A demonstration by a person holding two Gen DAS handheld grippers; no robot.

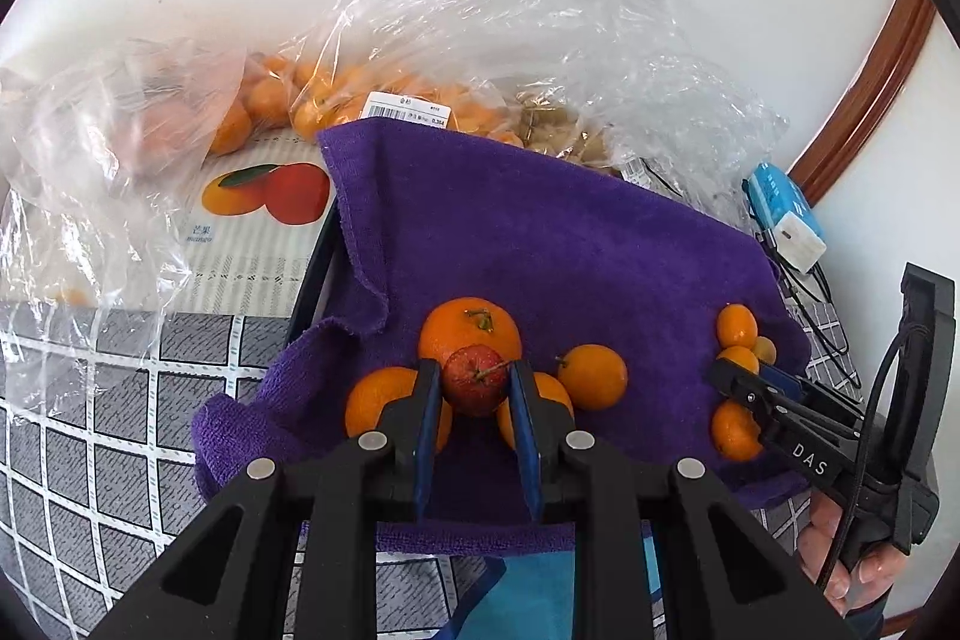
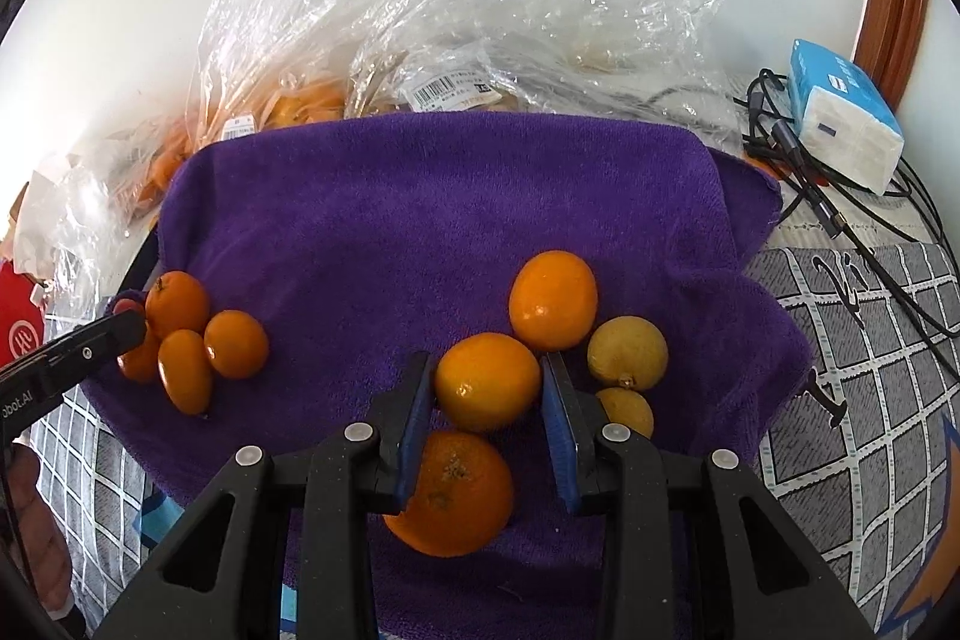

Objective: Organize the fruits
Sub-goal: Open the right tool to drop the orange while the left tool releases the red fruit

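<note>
Left gripper (image 1: 474,382) clamped on small red fruit (image 1: 474,381) at lower centre; right gripper (image 2: 487,388) fingers apart around orange kumquat (image 2: 487,381); purple towel (image 2: 420,208) beneath.

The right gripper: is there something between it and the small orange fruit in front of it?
Nothing visible does. The right gripper already has its open jaws on both sides of the small orange fruit, which lies on the purple towel. A larger orange lies below the gripper, nearer the camera, not in the way.
</note>
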